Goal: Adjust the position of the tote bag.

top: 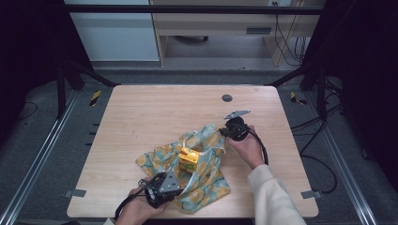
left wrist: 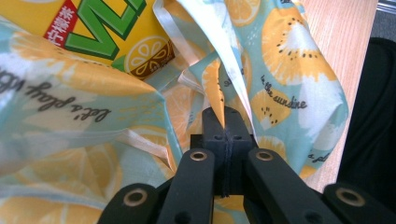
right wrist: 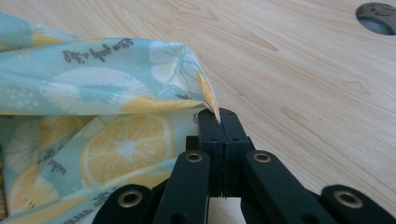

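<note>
A lemon-print cloth [top: 206, 173] lies crumpled on the wooden table [top: 155, 112], partly wrapped around a yellow drink carton [top: 188, 160]. My left gripper [top: 174, 183] is at the cloth's near edge, shut on a fold of the cloth [left wrist: 219, 93]; the carton [left wrist: 102, 32] shows just beyond it. My right gripper [top: 224, 133] is at the cloth's far right corner, shut on that corner [right wrist: 205, 95], which stands up between the closed jaws.
A round grey grommet [top: 227, 98] sits in the table near its far edge, also seen in the right gripper view as a grommet [right wrist: 376, 16]. Bare wood spreads left and behind the cloth. Metal rails and cables run along both sides of the table.
</note>
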### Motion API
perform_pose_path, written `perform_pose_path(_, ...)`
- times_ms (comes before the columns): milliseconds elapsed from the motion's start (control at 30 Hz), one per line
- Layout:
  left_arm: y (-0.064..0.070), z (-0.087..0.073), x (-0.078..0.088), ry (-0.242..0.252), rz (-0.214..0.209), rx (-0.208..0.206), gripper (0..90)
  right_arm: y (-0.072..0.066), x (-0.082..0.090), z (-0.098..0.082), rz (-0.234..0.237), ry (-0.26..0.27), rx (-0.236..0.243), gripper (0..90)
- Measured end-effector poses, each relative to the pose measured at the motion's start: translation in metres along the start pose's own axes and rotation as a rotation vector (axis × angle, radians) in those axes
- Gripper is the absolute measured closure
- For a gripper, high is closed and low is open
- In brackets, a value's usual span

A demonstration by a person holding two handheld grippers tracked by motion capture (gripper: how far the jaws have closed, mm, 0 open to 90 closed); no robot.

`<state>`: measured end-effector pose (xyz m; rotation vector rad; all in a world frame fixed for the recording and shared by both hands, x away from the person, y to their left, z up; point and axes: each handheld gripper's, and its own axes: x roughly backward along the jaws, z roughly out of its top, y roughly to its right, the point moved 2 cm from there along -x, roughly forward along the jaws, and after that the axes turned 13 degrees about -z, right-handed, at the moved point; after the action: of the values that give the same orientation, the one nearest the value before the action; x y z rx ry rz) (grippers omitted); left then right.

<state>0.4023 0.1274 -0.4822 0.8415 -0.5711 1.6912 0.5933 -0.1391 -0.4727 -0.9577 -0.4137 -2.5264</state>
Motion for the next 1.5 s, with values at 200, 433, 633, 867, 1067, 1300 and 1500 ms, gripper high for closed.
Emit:
perform_pose_path(200, 0.004, 0.001, -0.002, -0.005, 0.002, -0.011, 90.0, 0.005, -0.004, -0.001, -0.016, -0.014, -0.01, 90.0)
perform_pose_path(433, 0.004, -0.001, -0.007, -0.027, -0.003, -0.006, 90.0, 0.006, -0.011, -0.01, -0.023, -0.058, -0.006, 90.0)
perform_pose_path(633, 0.001, -0.005, -0.013, -0.058, -0.002, -0.004, 90.0, 0.007, -0.015, -0.015, -0.026, -0.093, 0.026, 90.0)
perform_pose_path(867, 0.0, -0.007, -0.014, -0.068, -0.004, 0.004, 90.0, 0.008, -0.019, -0.016, -0.056, -0.116, 0.04, 90.0)
perform_pose_path(1067, 0.0, -0.008, -0.013, -0.048, 0.012, 0.009, 90.0, 0.009, -0.016, -0.016, -0.066, -0.093, 0.034, 89.2)
perform_pose_path(1300, 0.001, -0.002, 0.003, 0.111, 0.079, 0.045, 57.5, 0.004, 0.015, -0.008, -0.094, 0.013, 0.023, 47.1)
perform_pose_path(1500, 0.003, 0.011, 0.023, 0.212, 0.134, 0.042, 43.8, 0.0, 0.053, -0.003, -0.082, 0.082, 0.012, 31.6)
